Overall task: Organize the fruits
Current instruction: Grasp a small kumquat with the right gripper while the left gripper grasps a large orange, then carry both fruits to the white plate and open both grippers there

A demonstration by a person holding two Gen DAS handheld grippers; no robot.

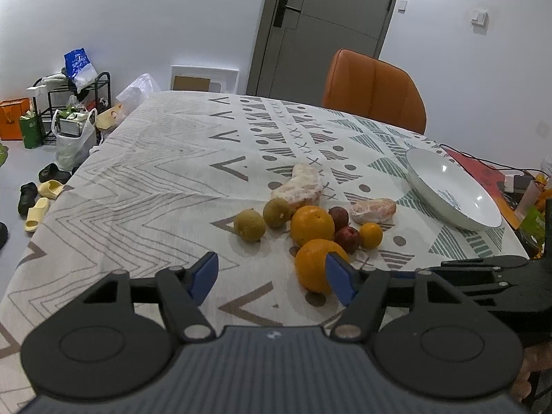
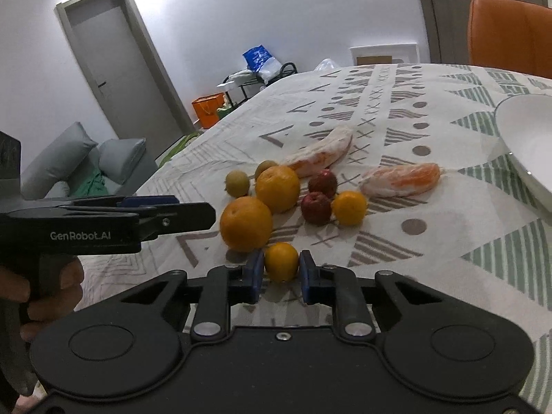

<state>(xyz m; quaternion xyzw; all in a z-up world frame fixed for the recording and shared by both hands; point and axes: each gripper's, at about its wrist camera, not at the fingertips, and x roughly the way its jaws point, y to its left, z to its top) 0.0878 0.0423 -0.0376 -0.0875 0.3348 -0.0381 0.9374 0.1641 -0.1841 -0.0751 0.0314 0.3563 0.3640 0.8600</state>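
Fruit sits clustered mid-counter, left of the empty white bowl point(image 1: 452, 193). Your right gripper point(image 2: 282, 272) has its jaws closed on a small orange point(image 2: 281, 261) at the near edge, likely bowl-bound; your left gripper point(image 1: 272, 277) hangs wide open, empty, beside a large orange point(image 1: 315, 264).

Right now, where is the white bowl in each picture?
Left wrist view: the white bowl sits at the right, tilted, beyond the fruit.
Right wrist view: the same bowl is at the right edge, partly cut off.
Shared landmark: the orange chair stands behind the table in both views, above the bowl.
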